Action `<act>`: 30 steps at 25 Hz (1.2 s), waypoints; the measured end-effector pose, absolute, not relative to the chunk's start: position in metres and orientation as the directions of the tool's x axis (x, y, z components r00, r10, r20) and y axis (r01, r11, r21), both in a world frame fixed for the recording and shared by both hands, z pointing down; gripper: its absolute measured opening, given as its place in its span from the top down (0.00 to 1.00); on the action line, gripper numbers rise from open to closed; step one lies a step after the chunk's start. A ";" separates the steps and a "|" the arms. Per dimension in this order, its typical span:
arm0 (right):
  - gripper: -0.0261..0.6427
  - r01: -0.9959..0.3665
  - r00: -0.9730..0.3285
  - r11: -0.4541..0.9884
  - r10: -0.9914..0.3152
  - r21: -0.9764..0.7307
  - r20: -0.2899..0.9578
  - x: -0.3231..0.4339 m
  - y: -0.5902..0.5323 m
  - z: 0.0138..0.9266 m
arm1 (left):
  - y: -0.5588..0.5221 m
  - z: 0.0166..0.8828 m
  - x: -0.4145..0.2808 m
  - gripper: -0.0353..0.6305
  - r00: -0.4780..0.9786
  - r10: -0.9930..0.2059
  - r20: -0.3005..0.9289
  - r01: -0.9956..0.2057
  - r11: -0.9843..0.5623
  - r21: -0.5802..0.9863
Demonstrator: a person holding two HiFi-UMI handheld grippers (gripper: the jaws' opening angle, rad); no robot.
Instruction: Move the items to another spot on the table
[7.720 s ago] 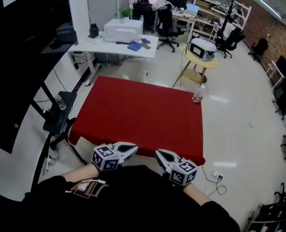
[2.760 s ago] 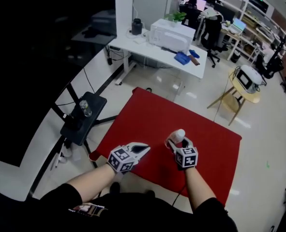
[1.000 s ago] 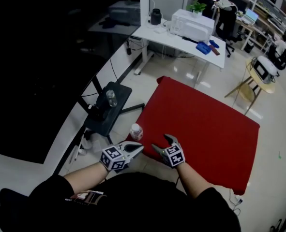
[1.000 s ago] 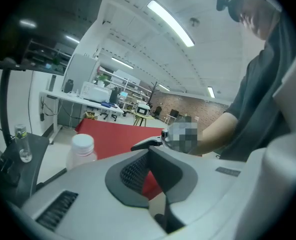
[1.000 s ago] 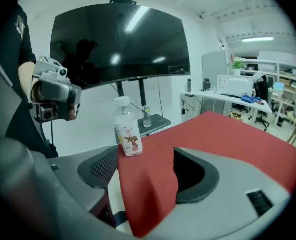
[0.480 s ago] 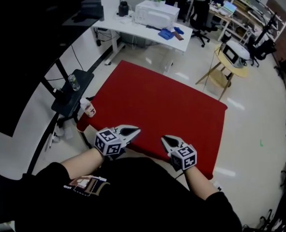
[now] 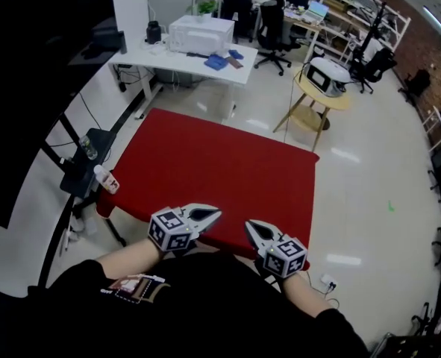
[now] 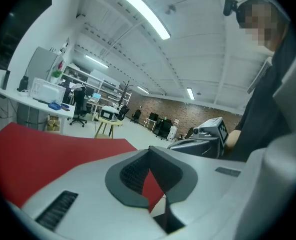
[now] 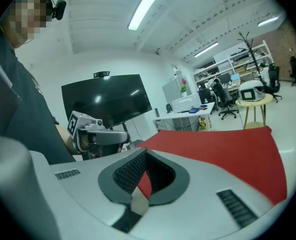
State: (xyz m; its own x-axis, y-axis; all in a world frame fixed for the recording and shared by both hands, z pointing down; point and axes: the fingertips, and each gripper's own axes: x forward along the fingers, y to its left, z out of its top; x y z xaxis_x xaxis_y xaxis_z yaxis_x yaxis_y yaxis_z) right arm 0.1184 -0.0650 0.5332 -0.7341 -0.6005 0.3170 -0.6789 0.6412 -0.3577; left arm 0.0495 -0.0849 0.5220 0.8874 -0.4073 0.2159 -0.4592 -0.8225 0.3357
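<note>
A small white bottle with a red label (image 7: 105,179) stands at the near left corner of the red table (image 7: 220,166), apart from both grippers. My left gripper (image 7: 218,213) and right gripper (image 7: 248,224) hover side by side over the table's near edge, close to my body. Both are shut and hold nothing. The right jaws have just been closing, with nothing between them. In the left gripper view its meeting tips (image 8: 149,153) point across the red cloth (image 8: 42,141). The right gripper view shows the same for the right gripper (image 9: 143,156).
A black stand (image 7: 77,176) carrying a clear bottle (image 7: 90,151) sits just left of the table. Behind are a white desk with a printer (image 7: 199,34) and a round wooden side table (image 7: 318,88). A power socket and cable (image 7: 326,281) lie on the floor at the right.
The right gripper carried the bottle to the near left corner and let it go. Both grippers then drew back to the near edge, and the right jaws went from open to shut.
</note>
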 end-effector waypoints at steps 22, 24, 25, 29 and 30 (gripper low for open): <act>0.99 -0.715 -0.694 0.573 -0.652 -0.401 0.306 0.099 -0.054 0.542 | -0.064 0.541 0.018 0.96 0.906 -0.348 0.242 -0.419 -0.818 0.393; 0.99 -0.715 -0.694 0.573 -0.652 -0.401 0.306 0.100 -0.053 0.542 | -0.062 0.540 0.018 0.96 0.906 -0.349 0.241 -0.419 -0.819 0.391; 0.99 -0.715 -0.694 0.574 -0.651 -0.400 0.306 0.099 -0.053 0.541 | -0.062 0.539 0.018 0.96 0.906 -0.349 0.240 -0.419 -0.820 0.391; 0.99 -0.714 -0.696 0.578 -0.651 -0.395 0.305 0.099 -0.049 0.537 | -0.059 0.538 0.019 0.96 0.907 -0.343 0.243 -0.416 -0.820 0.393; 0.99 -0.714 -0.695 0.578 -0.651 -0.395 0.305 0.100 -0.048 0.538 | -0.058 0.539 0.019 0.96 0.908 -0.341 0.244 -0.415 -0.820 0.395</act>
State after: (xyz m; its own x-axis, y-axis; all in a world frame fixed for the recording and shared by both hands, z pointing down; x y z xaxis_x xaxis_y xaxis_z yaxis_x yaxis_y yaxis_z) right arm 0.0997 -0.0478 0.5375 -0.6951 -0.6510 0.3050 -0.7143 0.5776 -0.3951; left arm 0.0195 -0.0580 0.5385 0.9077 -0.3413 0.2442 -0.4145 -0.8199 0.3948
